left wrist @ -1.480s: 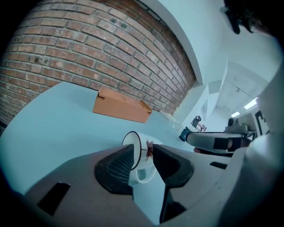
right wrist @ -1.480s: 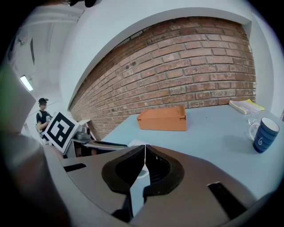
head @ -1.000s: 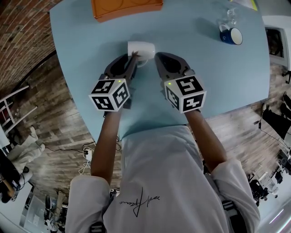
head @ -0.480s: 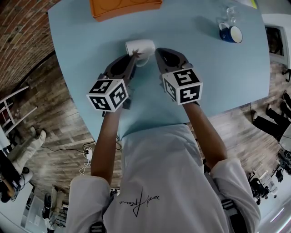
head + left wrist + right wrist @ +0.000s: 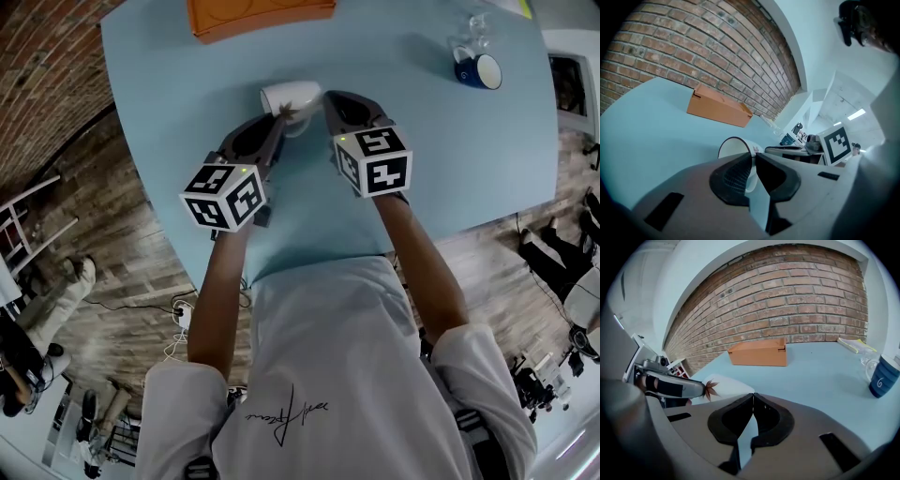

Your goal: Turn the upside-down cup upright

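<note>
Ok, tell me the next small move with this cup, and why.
Probably roll the left gripper to swing the mouth of the cup upward. Its jaws have just been closing on what looks like the handle, and the cup lies tipped, mouth toward that gripper. The right gripper, shut, sits beside it and might steady it.
</note>
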The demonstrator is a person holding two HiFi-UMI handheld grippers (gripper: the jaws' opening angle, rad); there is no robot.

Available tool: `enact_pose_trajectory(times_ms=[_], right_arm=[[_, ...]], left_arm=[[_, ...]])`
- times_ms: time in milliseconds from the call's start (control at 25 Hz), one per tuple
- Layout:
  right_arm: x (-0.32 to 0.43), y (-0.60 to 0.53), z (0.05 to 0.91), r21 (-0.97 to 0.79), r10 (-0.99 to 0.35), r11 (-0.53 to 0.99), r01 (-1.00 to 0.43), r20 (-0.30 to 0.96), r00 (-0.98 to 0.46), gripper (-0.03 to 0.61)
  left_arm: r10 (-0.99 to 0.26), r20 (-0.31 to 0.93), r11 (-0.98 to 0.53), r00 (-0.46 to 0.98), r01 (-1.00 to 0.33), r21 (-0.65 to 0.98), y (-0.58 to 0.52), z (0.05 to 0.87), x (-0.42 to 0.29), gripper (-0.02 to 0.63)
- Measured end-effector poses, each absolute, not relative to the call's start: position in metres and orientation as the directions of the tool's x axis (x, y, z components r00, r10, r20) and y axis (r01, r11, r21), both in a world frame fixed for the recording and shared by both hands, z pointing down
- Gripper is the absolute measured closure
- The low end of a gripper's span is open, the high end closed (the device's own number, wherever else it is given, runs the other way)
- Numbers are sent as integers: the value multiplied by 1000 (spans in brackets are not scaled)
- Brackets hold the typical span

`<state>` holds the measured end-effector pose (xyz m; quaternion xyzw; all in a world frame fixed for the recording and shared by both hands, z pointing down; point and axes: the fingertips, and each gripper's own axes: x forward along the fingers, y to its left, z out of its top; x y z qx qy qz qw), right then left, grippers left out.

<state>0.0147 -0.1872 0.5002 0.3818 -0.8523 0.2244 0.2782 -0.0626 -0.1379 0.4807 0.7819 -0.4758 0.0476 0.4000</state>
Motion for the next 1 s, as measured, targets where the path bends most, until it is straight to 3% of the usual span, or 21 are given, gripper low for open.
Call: enact_pose_trajectory(times_ms=[1000], right_arm=[[18,-186,503,-227,-513,589,-776,637,-576,557]], left_arm=[[-674,444,-284,590,-762,582,-137,470,-44,583]])
